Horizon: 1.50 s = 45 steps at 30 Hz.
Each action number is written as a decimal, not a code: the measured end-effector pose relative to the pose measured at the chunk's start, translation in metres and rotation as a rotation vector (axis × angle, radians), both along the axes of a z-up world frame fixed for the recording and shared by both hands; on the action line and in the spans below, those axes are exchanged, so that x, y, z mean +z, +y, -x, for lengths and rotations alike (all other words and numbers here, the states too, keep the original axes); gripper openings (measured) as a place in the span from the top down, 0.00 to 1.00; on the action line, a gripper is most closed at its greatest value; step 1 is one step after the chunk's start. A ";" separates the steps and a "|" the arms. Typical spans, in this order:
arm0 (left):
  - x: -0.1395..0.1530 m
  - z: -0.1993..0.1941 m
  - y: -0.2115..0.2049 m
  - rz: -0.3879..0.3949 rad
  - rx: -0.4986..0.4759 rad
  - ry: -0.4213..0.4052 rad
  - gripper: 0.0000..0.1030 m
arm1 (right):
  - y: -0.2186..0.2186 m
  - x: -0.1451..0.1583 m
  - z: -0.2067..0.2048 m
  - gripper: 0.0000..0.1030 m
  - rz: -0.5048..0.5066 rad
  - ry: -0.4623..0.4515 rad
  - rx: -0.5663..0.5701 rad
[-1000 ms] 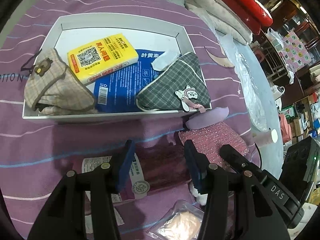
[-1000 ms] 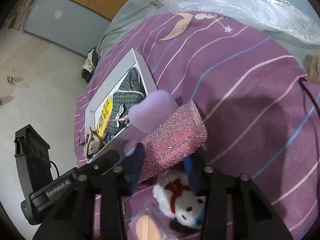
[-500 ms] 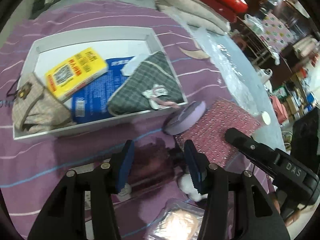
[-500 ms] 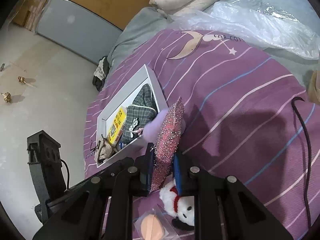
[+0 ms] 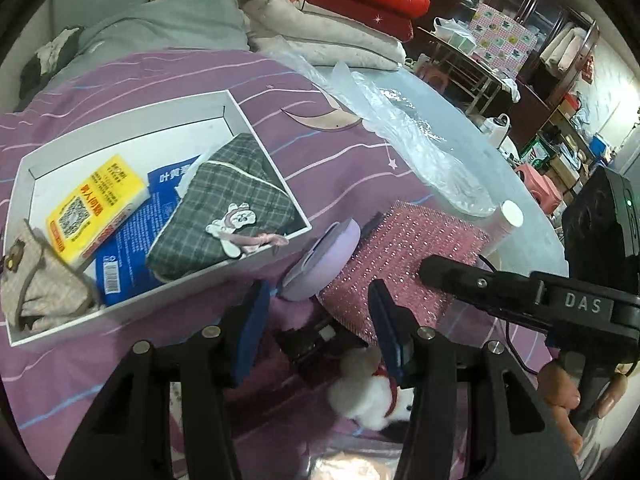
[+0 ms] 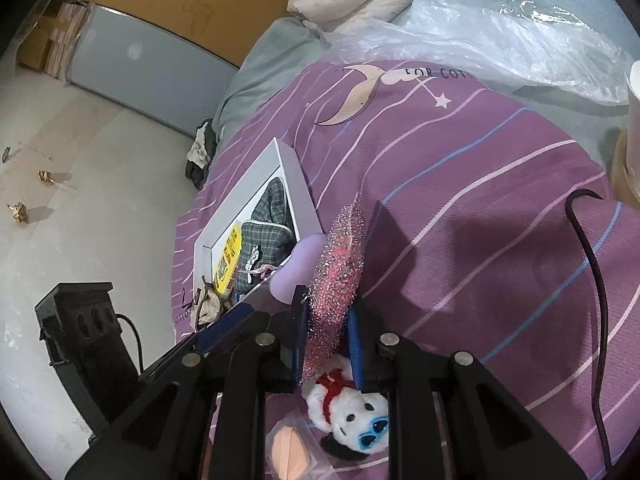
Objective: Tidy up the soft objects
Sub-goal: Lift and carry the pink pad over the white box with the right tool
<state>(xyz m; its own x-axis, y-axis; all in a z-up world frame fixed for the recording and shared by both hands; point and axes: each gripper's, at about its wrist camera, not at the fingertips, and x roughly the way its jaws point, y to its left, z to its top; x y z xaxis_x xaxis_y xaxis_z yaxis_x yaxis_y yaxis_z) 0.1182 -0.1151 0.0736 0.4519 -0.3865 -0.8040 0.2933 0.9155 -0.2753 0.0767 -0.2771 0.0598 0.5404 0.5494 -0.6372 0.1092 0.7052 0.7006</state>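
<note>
Clear plastic sheet, black cable

One white box; in it two plaid pouches, grey-green and beige, one yellow packet, one blue packet. Outside: one pink glitter pad, one lilac disc, one plush toy, one wrapped puff

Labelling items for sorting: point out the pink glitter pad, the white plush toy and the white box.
pink glitter pad [image 6: 338, 276], right wrist view, its sparkly edge-on face.
white plush toy [image 6: 352, 416], right wrist view, its white face.
white box [image 5: 264, 148], left wrist view, its right wall.
</note>
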 end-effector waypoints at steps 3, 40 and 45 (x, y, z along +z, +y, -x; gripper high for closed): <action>-0.004 -0.006 -0.002 -0.001 0.004 0.011 0.53 | -0.004 -0.005 0.000 0.84 -0.020 0.003 -0.009; 0.031 0.001 0.039 0.146 0.105 -0.132 0.90 | 0.038 0.043 -0.003 0.84 0.029 -0.113 0.079; 0.038 -0.001 0.053 0.181 0.134 -0.155 0.90 | 0.051 0.055 -0.012 0.84 0.047 -0.140 0.101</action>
